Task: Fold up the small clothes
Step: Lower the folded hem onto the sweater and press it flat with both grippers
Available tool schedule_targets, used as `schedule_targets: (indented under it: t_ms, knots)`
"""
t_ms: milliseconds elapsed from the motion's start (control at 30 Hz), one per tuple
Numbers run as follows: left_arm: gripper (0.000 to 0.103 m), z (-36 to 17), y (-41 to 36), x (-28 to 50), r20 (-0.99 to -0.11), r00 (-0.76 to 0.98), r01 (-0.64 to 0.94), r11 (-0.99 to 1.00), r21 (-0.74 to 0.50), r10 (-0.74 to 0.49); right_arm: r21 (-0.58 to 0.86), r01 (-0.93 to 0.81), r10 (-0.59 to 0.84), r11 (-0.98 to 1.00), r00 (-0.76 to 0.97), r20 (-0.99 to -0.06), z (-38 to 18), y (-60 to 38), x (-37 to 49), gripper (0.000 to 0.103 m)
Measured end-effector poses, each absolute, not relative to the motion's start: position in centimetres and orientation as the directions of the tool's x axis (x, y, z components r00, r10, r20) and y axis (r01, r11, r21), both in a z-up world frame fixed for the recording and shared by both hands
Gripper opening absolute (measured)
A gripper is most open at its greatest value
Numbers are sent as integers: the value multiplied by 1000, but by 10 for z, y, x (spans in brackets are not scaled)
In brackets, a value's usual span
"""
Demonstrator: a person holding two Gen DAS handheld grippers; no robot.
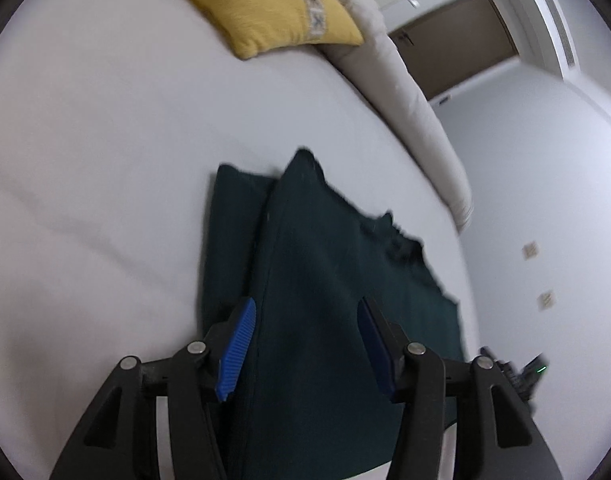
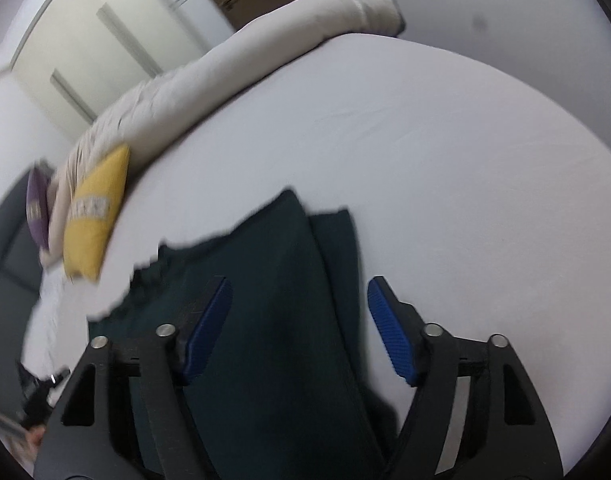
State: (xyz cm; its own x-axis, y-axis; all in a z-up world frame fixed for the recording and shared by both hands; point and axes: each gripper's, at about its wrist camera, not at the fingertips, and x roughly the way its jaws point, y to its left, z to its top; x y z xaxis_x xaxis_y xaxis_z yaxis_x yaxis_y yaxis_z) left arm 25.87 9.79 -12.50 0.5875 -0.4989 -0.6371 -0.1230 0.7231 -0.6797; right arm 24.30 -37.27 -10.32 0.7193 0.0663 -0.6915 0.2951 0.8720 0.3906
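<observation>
1. The bed (image 1: 105, 160) fills most of both views, its white sheet smooth apart from a few faint creases.
2. A rolled beige duvet (image 2: 233, 60) lies along the bed's far edge, with a wardrobe (image 2: 89, 44) and a brown door behind it.
3. The garment (image 1: 325, 280), dark green, lies flat on the sheet close under both grippers. It is folded lengthwise, with one layer lapped over another, so a narrower strip shows along one side. Its far edge looks uneven, though blur hides the detail.
4. A yellow cushion (image 1: 265, 4) rests on the sheet against the duvet, well apart from the garment. In the right wrist view a purple cushion (image 2: 37, 208) sits just behind it.
5. The left gripper (image 1: 305, 344) is angled downward over the garment's near part. Its jaws stand apart, and the blue pads (image 1: 237, 352) clamp nothing; the cloth lies below the gap.
6. The right gripper (image 2: 301, 328) is tilted down likewise, over the garment's other side. Its jaws are also apart; one pad is over the cloth and the other over bare sheet, neither pinching fabric.
7. Both views are tilted and slightly blurred.
</observation>
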Motion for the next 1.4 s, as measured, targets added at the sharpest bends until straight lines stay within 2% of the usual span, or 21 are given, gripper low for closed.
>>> schedule_targets:
  t_ms: [200,267,333,600,633,667,733,933,1167,1233,1400]
  knots:
    - [49,-131,98,235,-646,606,-130,743,-657,-464,222,242,-1,945,677,-736,-111,-339,205,52]
    - [43,-130,97,231,-657,610,-130,762,-634,-443,215,266,-20,940,671,-741,-118,-340,191,52]
    - [40,-126,95,226,-666,623,-117,793,-598,-411,231,279,-19,932,675,-737,-122,-352,172,51]
    - [40,-126,79,222,-695,616,-85,845,-527,-372,233,267,2,935,653,-757,-137,-355,156,50]
    - [37,-126,76,222,-703,615,-84,857,-509,-357,234,262,5,936,655,-755,-137,-354,156,47]
    - [24,-127,75,222,-708,613,-86,861,-501,-350,230,262,3,937,655,-755,-136,-354,155,46]
    - [11,-128,75,220,-718,606,-87,868,-488,-343,224,262,-5,939,660,-751,-134,-354,154,41]
    - [8,-130,73,215,-722,607,-79,879,-470,-332,226,260,-3,939,662,-749,-132,-358,150,27]
    - [7,-130,74,210,-714,611,-74,873,-482,-342,205,251,-15,946,666,-746,-127,-356,146,19]
    - [7,-130,75,209,-713,610,-76,870,-487,-346,189,252,-25,949,659,-752,-126,-355,145,12]
    - [7,-124,75,196,-695,621,-67,859,-507,-362,185,257,-34,948,663,-748,-117,-351,138,8]
